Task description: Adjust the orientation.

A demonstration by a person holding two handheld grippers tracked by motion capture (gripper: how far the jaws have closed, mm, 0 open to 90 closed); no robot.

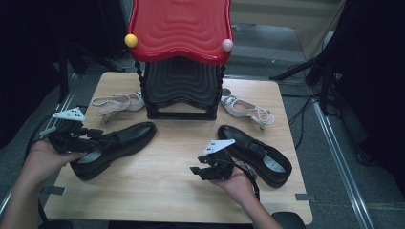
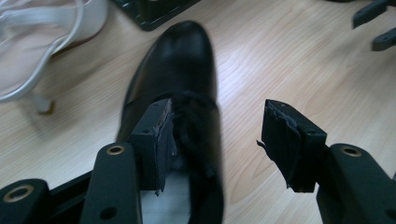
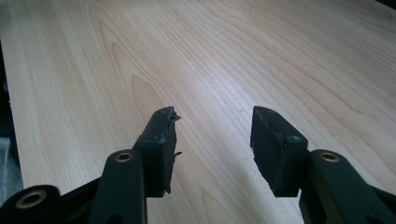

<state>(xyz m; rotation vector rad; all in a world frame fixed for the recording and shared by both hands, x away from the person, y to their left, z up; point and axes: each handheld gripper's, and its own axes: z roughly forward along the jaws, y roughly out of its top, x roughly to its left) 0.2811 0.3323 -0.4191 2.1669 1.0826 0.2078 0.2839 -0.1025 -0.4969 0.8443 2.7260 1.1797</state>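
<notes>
1. Dark floor and black stands are surrounding the pale wooden table (image 1: 157, 191) we are working at, and a tiered shoe rack with a red top shelf (image 1: 181, 28) and black lower shelves (image 1: 180, 90) is standing at its far edge, which we judge to be where the footwear is meant to end up.

2. Starting at the left, a white strappy heel (image 1: 117, 103) is lying beside the rack's left foot, well apart from our hands and waiting its turn.

3. We are holding the left gripper (image 1: 98, 135) over the opening of the left black shoe (image 1: 114, 145), which is lying on the table near the left edge with its toe pointing toward the rack. In the left gripper view the jaws are spread wide: one pad (image 2: 156, 140) is sitting at the laced throat of the shoe (image 2: 177, 93), the other is hanging over bare wood, so nothing is gripped yet. We judge this straddle is lining up a pinch on the collar.

4. We are keeping the right gripper (image 1: 197, 170) released too, jaws apart above bare tabletop (image 3: 210, 56), probably parked out of the way.

5. Just right of that hand, the right black shoe (image 1: 255, 153) is lying untouched.

6. Farthest right, a second white heel (image 1: 246, 110) is resting by the rack's right foot.
</notes>
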